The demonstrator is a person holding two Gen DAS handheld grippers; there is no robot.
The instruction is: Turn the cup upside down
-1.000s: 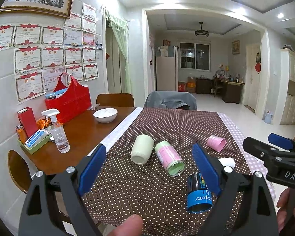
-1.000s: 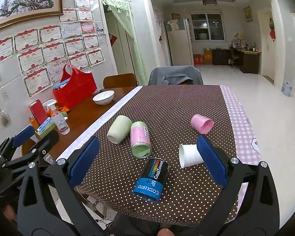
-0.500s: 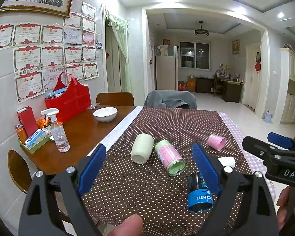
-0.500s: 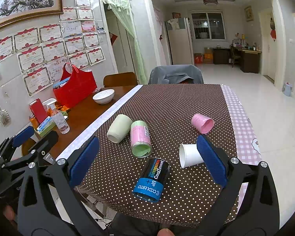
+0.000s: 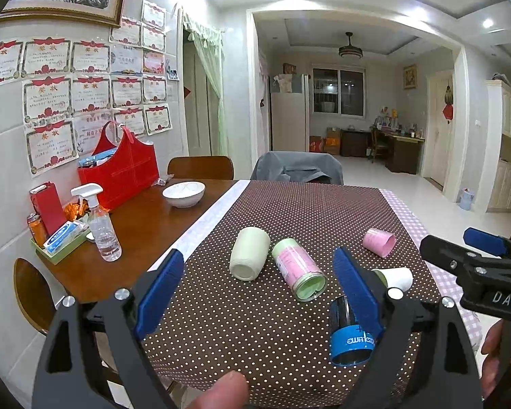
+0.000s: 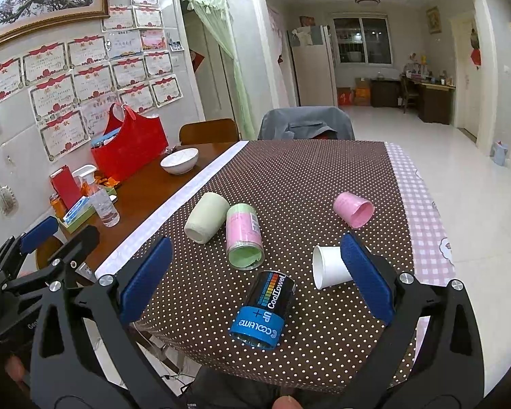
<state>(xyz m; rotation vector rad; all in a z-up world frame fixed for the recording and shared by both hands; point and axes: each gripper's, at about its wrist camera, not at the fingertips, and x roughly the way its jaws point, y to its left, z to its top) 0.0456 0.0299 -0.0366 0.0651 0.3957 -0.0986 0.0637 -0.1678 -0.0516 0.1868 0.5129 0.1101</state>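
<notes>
While the far half of the cloth (image 6: 306,170) lies bare, five cups (image 6: 327,267) lie sideways near its front edge; both grippers (image 5: 262,283) (image 6: 255,277) hang wide apart, holding nothing.

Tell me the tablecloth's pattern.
The tablecloth is dark brown with small white polka dots, clearest in the right wrist view.

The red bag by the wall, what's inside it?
Something blue and pale pokes out of the red bag at its top edge. The bag's sides cover the rest, so what lies deeper cannot be seen.
</notes>
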